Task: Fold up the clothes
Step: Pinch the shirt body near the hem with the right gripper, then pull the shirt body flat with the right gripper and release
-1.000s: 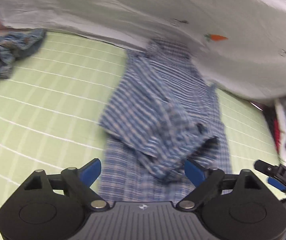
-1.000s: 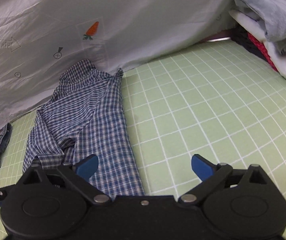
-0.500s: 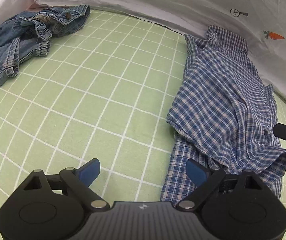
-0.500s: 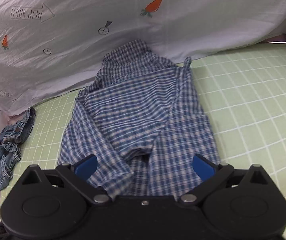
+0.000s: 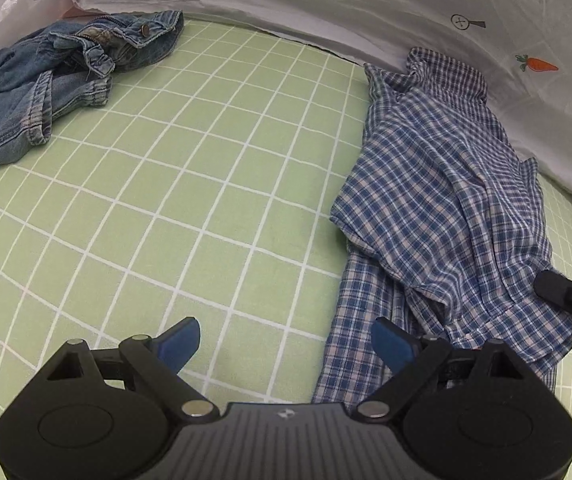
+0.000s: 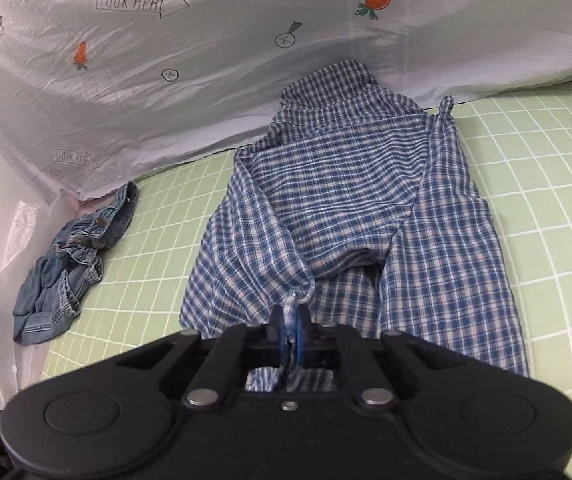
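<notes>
A blue and white checked shirt lies lengthwise on the green grid cover, collar against the white sheet at the back. My right gripper is shut on a bunched fold of the shirt's near left part, its blue pads pinching the cloth. In the left wrist view the same shirt fills the right side. My left gripper stands open over the cover at the shirt's near left edge, its right pad over the hem, nothing held. The right gripper's black finger shows at that view's right edge.
Crumpled denim jeans lie at the far left of the cover, also seen small as jeans in the right wrist view. A white sheet printed with carrots hangs along the back. Bare green cover lies between jeans and shirt.
My right gripper swung left over the shirt and its jaws went from wide open to shut on a fold. The left gripper shifted left and tilted; it stays open.
</notes>
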